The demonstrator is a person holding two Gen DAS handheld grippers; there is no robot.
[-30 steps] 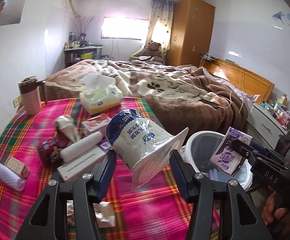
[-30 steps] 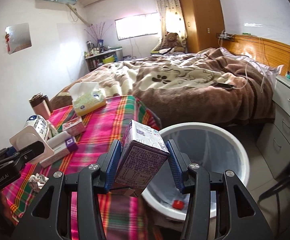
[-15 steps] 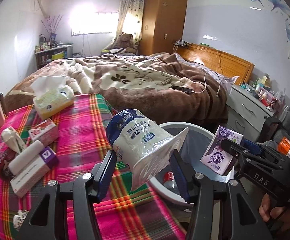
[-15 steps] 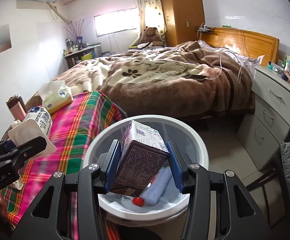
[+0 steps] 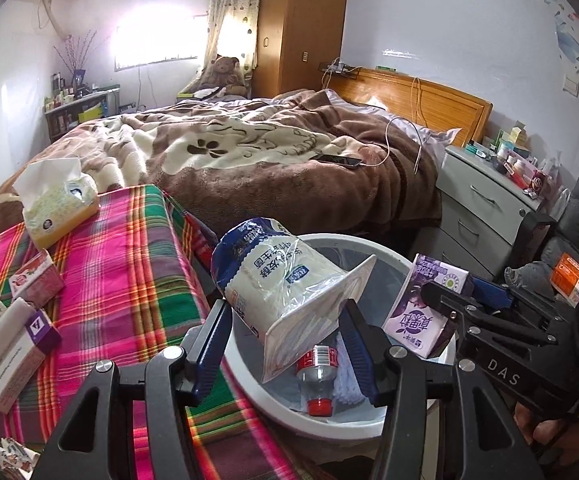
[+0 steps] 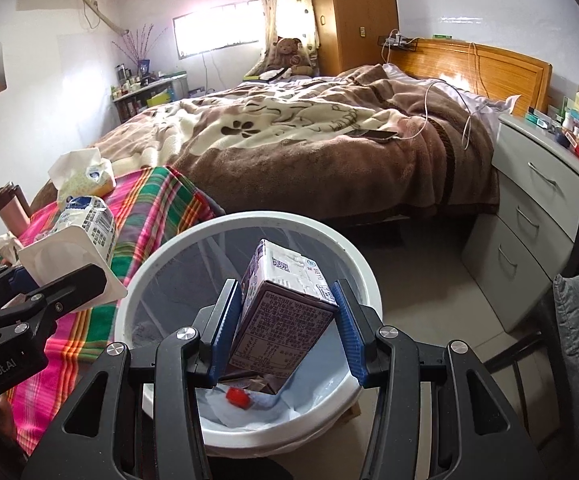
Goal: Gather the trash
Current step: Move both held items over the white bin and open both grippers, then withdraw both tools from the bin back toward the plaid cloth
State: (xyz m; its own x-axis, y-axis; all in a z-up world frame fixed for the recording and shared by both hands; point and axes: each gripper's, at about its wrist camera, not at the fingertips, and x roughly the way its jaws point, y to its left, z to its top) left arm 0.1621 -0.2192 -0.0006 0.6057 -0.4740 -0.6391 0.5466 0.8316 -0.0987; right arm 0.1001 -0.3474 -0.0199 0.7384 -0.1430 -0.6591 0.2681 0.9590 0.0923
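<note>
- Bin (image 6: 245, 224) is sitting just off the plaid table's (image 5: 129, 280) corner.
- Left gripper (image 5: 285, 344) is clamping a milk pouch (image 5: 285, 284) over its near rim.
- Right gripper (image 6: 285, 328) is pinching a purple carton (image 6: 285, 312) above the centre.
- Best to release each only while fully inside the rim.

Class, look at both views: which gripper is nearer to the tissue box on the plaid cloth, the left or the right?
Left. The left gripper, holding a plastic bag, is by the cloth's edge, nearer the tissue box. The right gripper, holding a carton, is over the bin, farther away.
</note>
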